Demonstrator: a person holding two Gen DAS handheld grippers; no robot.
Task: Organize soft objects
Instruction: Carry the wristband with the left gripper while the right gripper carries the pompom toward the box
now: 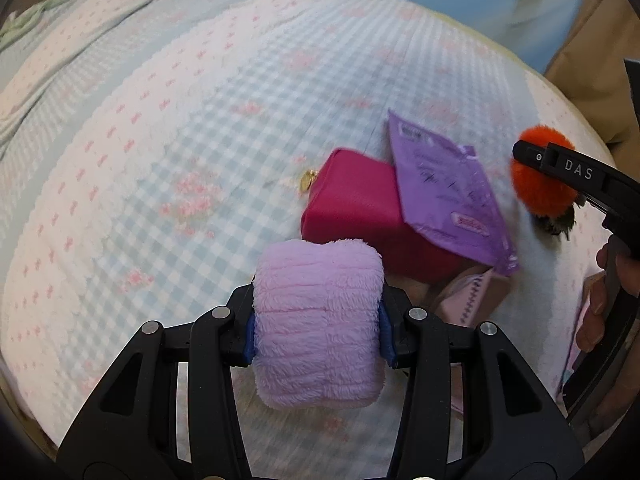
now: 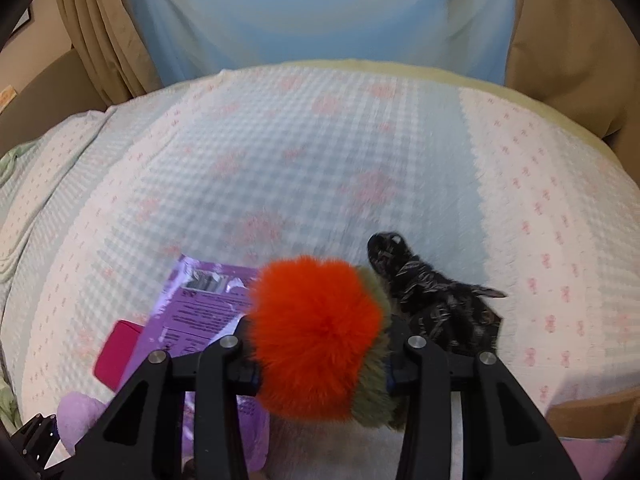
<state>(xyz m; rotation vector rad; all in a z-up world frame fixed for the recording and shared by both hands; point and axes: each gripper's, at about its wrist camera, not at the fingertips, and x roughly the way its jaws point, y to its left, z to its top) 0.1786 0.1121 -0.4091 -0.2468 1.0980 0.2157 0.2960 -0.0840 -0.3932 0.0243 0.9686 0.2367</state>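
A lilac fleece roll is clamped between the jaws of the left gripper, held above the checked bedspread. Just beyond it on the bed, a pink pouch is partly covered by a purple packet. To the right, an orange pom-pom is gripped by the right gripper, with a dark, blurred item, possibly knitted, lying beside it.

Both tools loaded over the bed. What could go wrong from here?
1. The left tool pinches only the middle of the lilac fleece roll; it could slip or unroll.
2. The right tool grips fluffy fur on the orange pompom, a weak hold that may pull free.
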